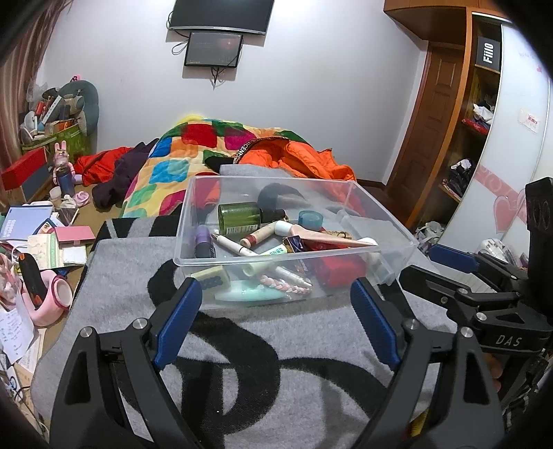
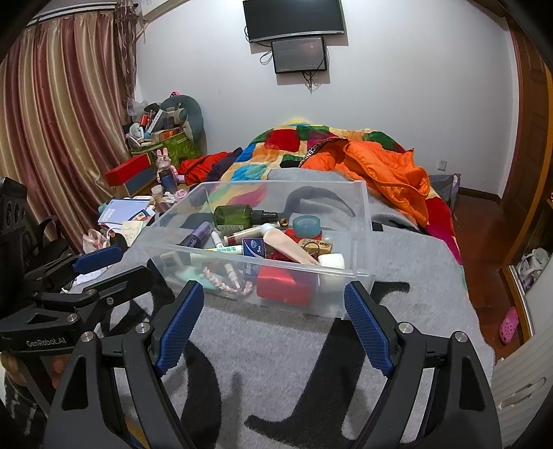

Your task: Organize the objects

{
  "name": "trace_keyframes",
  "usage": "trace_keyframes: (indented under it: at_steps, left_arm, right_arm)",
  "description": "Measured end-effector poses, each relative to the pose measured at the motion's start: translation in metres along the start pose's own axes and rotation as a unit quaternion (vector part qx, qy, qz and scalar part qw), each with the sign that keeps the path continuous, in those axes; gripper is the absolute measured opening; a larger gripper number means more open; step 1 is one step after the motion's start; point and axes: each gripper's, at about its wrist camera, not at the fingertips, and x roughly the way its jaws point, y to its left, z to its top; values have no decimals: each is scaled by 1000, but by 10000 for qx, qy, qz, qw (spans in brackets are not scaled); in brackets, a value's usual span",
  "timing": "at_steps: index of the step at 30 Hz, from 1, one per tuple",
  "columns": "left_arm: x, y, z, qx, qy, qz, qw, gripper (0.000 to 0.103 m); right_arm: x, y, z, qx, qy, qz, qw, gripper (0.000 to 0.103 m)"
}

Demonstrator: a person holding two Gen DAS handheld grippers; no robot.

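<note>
A clear plastic box (image 1: 397, 262) full of small bottles and tubes sits on a gray blanket (image 1: 276, 345) on the bed. The left gripper (image 1: 276, 297) and the right gripper (image 2: 273, 300) both stand wide apart near the box, holding nothing.

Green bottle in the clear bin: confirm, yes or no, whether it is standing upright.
No. The green bottle lies on its side on top of the other items in the clear bin, its black cap pointing right.

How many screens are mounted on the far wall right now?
2: a large dark TV at the top of the wall, and a smaller screen hung directly beneath it. Nothing seems hidden there.
</note>
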Motion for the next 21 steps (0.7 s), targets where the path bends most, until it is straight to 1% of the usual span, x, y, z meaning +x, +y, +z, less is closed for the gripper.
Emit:
trace_keyframes:
  at_steps: [21]
  left_arm:
    - [2, 0, -2, 24, 44, -64, 10000, 88]
  right_arm:
    - [1, -1, -3, 78, 26, 10, 10000, 81]
